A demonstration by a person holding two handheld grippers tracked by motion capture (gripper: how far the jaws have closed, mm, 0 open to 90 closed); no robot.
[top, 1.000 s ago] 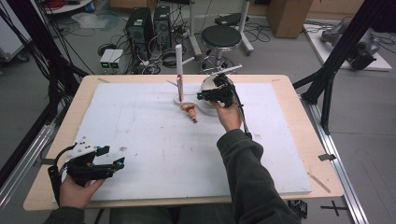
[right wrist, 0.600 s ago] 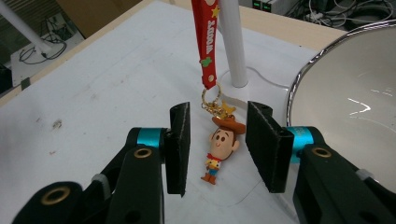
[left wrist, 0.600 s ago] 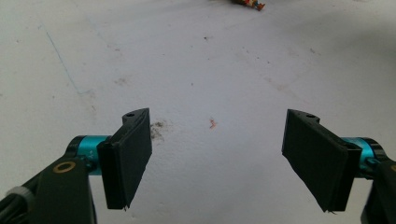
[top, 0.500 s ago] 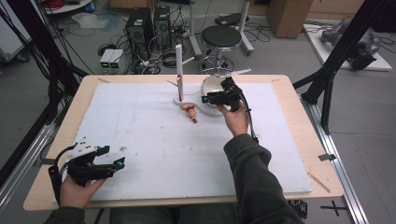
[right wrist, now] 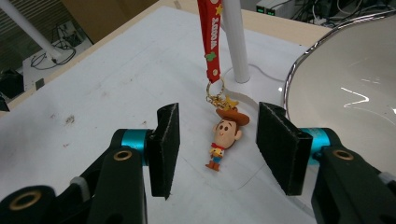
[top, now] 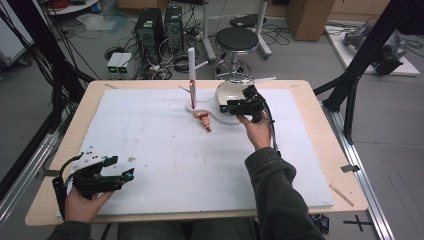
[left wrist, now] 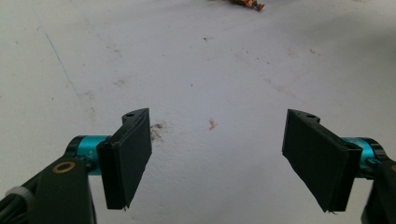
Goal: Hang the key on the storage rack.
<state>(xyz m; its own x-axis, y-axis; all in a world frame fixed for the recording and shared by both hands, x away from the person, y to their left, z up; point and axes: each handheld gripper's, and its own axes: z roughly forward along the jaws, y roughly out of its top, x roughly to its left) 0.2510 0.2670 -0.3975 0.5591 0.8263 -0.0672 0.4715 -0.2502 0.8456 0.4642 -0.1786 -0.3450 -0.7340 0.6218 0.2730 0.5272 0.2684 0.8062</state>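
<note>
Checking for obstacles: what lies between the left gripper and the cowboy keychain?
Nothing but bare, lightly stained white board: the high view shows the stretch from left gripper to keychain clear.

Black round stool (top: 242, 39), computer towers (top: 159, 25), cardboard box (top: 309, 17) beyond the table (top: 345, 165).

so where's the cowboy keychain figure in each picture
High view: cowboy figure lies on the white mat, upper middle, below the white post.
Left gripper view: top edge, right of centre, far beyond the open jaws.
Right gripper view: centre, between the open jaws, untouched.
Shared landmark: its red strap.
</note>
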